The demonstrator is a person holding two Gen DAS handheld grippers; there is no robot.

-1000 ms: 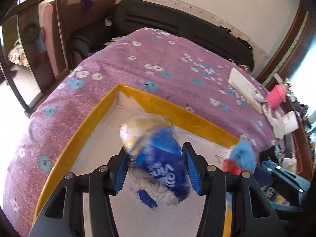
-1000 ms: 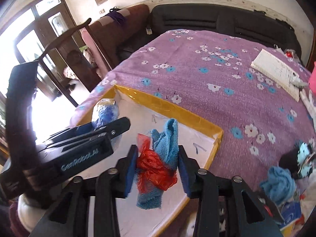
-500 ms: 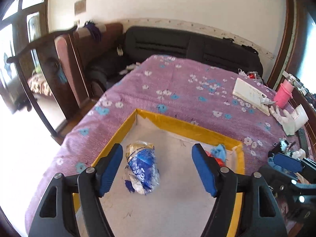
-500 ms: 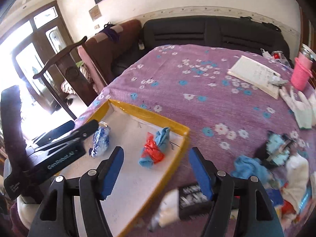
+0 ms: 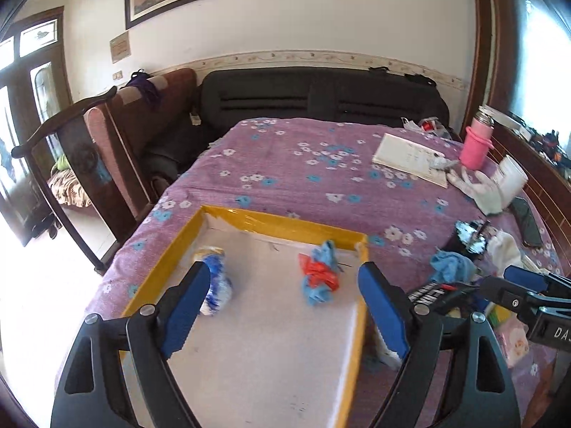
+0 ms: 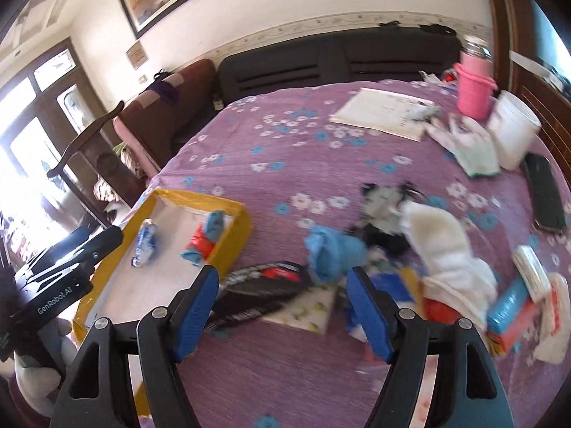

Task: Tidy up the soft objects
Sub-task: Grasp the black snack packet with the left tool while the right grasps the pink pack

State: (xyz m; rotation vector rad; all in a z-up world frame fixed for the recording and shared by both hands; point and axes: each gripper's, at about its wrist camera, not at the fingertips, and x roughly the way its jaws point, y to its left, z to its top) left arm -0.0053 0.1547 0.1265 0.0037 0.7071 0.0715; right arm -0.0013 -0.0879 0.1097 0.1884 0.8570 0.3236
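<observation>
Left gripper [image 5: 282, 306] jaws just opened wide, empty, above yellow-rimmed tray [image 5: 285, 222]. Blue-white bundle [image 5: 216, 289] and red-blue cloth [image 5: 317, 274] lie inside. Right gripper [image 6: 282, 306] jaws just opened, empty, over clutter.

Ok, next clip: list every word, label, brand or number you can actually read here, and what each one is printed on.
"GenRobot.AI": on the side of the left gripper, seen from the right wrist view.
"DA": cut off by the picture's edge, on the right gripper, seen from the left wrist view.
Black packet: white lettering, too blurred to read.
Blue and white wrapper in the yellow-rimmed tray: print unreadable.
Open notebook and wall plaque: too small to read.
</observation>
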